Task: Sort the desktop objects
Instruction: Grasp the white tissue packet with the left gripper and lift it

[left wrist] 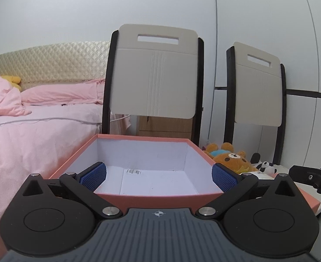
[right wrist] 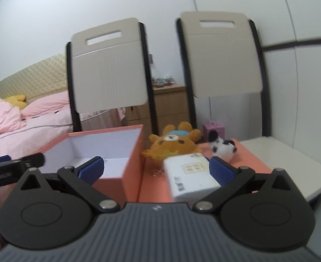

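Note:
An open pink box [left wrist: 151, 196] with a white inside holds only a white slip with a barcode [left wrist: 158, 182]. My left gripper [left wrist: 158, 178] is open and empty, its blue pads spread over the box's near wall. The box shows at the left in the right wrist view [right wrist: 132, 166]. To its right, on the pink box lid [right wrist: 252, 159], lie an orange bear plush [right wrist: 171, 144], a black-and-white panda plush [right wrist: 222, 147] and a white tissue pack [right wrist: 191, 174]. My right gripper [right wrist: 156, 169] is open, its right pad beside the tissue pack. The bear [left wrist: 230, 157] and panda [left wrist: 265, 166] also show in the left wrist view.
Two beige folding chairs [left wrist: 153, 72] [right wrist: 223, 54] stand behind the white table [right wrist: 291, 163]. A bed with pink bedding [left wrist: 29, 135] lies to the left. A wooden drawer unit [right wrist: 169, 107] and a small purple box [right wrist: 213, 130] are behind.

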The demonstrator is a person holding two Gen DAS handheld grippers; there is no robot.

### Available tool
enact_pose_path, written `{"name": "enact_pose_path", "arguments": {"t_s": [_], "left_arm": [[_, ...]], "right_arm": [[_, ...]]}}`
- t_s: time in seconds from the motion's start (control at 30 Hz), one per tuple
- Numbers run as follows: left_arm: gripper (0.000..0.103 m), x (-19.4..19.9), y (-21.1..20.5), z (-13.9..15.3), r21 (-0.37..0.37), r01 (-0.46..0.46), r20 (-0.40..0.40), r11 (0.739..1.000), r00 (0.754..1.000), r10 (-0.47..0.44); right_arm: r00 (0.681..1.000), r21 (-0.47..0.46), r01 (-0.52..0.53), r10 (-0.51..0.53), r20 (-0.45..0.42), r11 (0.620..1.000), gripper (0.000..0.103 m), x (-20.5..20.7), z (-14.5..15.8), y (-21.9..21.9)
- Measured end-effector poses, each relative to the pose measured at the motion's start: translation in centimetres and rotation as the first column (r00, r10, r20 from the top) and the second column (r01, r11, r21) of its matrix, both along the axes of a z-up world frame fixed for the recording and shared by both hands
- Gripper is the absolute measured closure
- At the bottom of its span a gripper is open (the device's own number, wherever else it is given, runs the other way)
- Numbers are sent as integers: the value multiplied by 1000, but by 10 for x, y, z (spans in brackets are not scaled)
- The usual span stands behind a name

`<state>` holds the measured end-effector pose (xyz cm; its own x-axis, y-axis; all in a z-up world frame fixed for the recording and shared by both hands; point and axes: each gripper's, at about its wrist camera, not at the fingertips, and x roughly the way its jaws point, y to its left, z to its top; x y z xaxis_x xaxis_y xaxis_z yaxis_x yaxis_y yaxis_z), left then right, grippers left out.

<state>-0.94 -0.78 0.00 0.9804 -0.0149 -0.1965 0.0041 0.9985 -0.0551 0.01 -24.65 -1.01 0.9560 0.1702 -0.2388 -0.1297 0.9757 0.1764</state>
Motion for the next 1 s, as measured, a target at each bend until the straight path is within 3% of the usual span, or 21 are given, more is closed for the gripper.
{"name": "enact_pose_path", "arguments": {"t_s": [0.27,0.57,0.77,1.0], "left_arm": [[0,-4,-21,-12,25,5,67,1000,998,-7],[0,-16,-76,-22,-23,46,145,999,989,-42],[0,-8,-138,-30,66,62,181,996,981,-74],[0,28,-223,-50,133,146,171,980,971,-168]], "right_arm": [[999,4,-26,26,23,1000,0,13,3,-20],[992,32,-16,12,127,999,0,16,29,-63],[990,-13,9,-7,142,1000,0,7,28,-89],[985,45,91,-97,142,995,0,-16,24,-135]]}}
